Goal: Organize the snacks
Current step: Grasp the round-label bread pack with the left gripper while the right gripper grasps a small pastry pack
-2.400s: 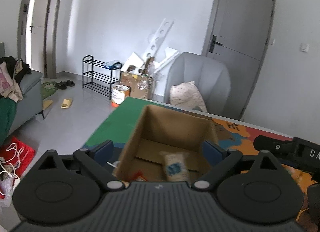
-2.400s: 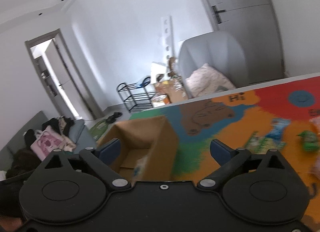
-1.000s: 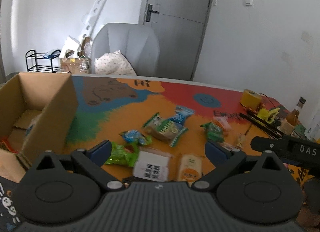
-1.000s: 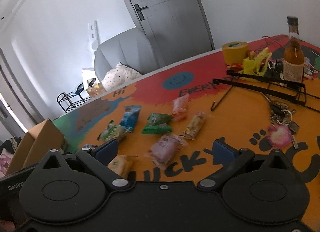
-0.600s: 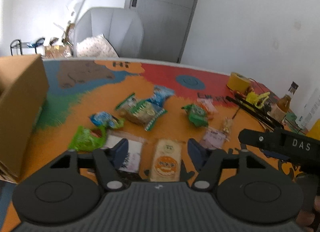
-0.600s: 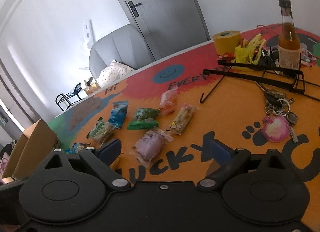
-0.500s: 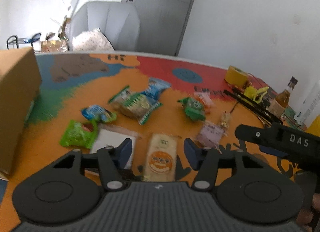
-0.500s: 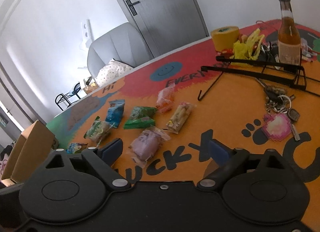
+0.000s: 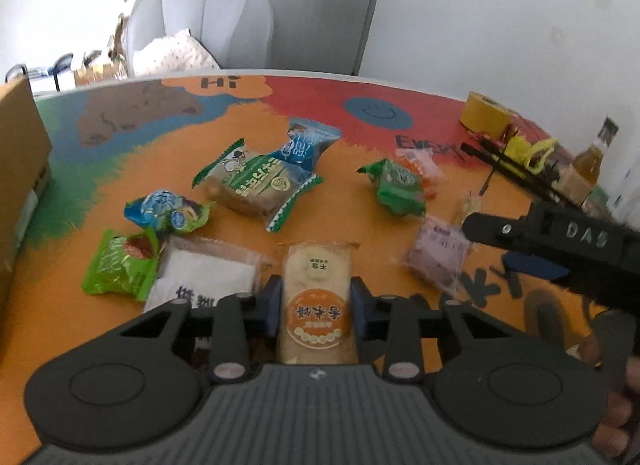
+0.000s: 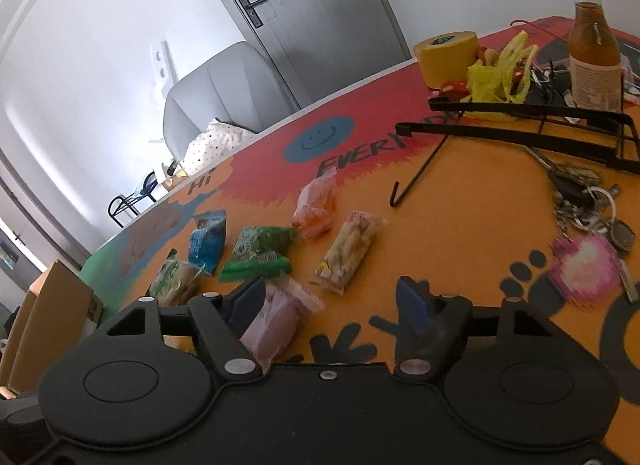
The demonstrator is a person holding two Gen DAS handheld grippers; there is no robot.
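White walls, a grey door and a grey armchair stand behind the table, whose colourful mat is mostly orange here.

On the table, close to the left wrist camera, lies the rice cracker packet, pale with an orange round label. Its long axis runs away from the camera, along the direction of the left tongs. The near end of the packet is hidden behind the body of the tongs. The two blue pads sit at its two long sides and the tongs are closing to a narrow gap; the pads seem to touch the wrapper, but I cannot tell how firmly.

Just left of it lies a white packet, partly covered by the left finger. A green packet touches its left edge.

The right tongs are about half wide and closing. A purple packet lies by their left pad, its long axis slanted from lower left to upper right; its lower part is hidden by the tongs. The right pad is well apart from it, so nothing is gripped.

At the left edge of both views a cardboard box is cut off. The far snacks are a little blurred, and their printing is hard to read.
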